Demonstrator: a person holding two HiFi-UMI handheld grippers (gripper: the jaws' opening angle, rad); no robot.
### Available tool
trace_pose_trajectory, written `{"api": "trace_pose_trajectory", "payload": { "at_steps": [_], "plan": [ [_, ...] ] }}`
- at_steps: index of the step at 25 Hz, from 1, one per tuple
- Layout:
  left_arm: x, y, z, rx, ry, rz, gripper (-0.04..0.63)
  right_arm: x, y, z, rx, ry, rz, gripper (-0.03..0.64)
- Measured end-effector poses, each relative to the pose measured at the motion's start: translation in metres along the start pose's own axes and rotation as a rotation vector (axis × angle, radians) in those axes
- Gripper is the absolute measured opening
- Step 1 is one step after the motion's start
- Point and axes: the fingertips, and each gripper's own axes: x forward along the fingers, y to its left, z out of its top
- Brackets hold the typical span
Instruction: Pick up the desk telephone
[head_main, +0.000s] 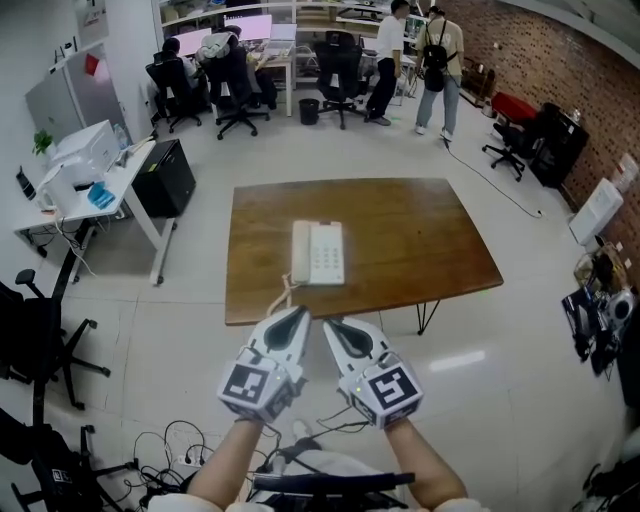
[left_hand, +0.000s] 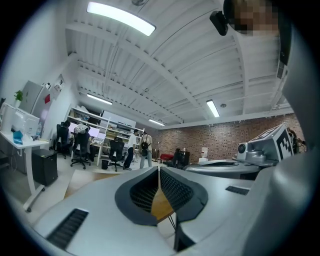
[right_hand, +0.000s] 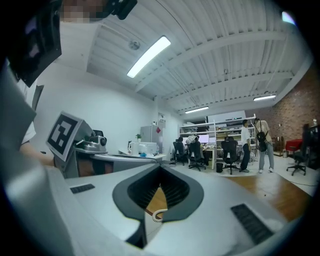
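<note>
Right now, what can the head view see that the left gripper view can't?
Only the head view shows the desk telephone, lying white on the table near the person's edge. Only the left gripper view shows the ceiling lights overhead. Both show the wooden table, the two people standing far off by the brick wall, and the right gripper, which is shut.

A brown wooden bench (head_main: 420, 240) stood on thin dark legs (head_main: 428, 316) on the pale tiled floor (head_main: 500, 340). Only 1 thing lay on it: a white desk telephone (head_main: 325, 253), near the front edge and left of the middle. Its handset (head_main: 301, 252) rested along the left side, and its coiled cord (head_main: 283, 297) trailed over the front edge.
</note>
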Motion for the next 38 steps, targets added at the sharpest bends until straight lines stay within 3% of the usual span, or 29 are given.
{"api": "trace_pose_trajectory", "payload": {
  "at_steps": [17, 30, 32, 38],
  "plan": [
    [0.045, 0.046, -0.018, -0.01, 0.046, -0.053, 0.018, 0.051, -0.036, -0.008, 0.023, 0.003, -0.056, 0.005],
    [0.108, 0.076, -0.052, -0.008, 0.11, -0.041, 0.018, 0.091, -0.106, -0.028, 0.069, 0.013, -0.071, 0.005],
    [0.12, 0.082, -0.058, -0.022, 0.133, -0.039, 0.076, 0.103, -0.116, -0.031, 0.075, 0.021, -0.065, 0.005],
    [0.15, 0.103, -0.08, -0.038, 0.188, -0.014, 0.081, 0.129, -0.142, -0.045, 0.096, 0.053, -0.041, 0.005]
  ]
}}
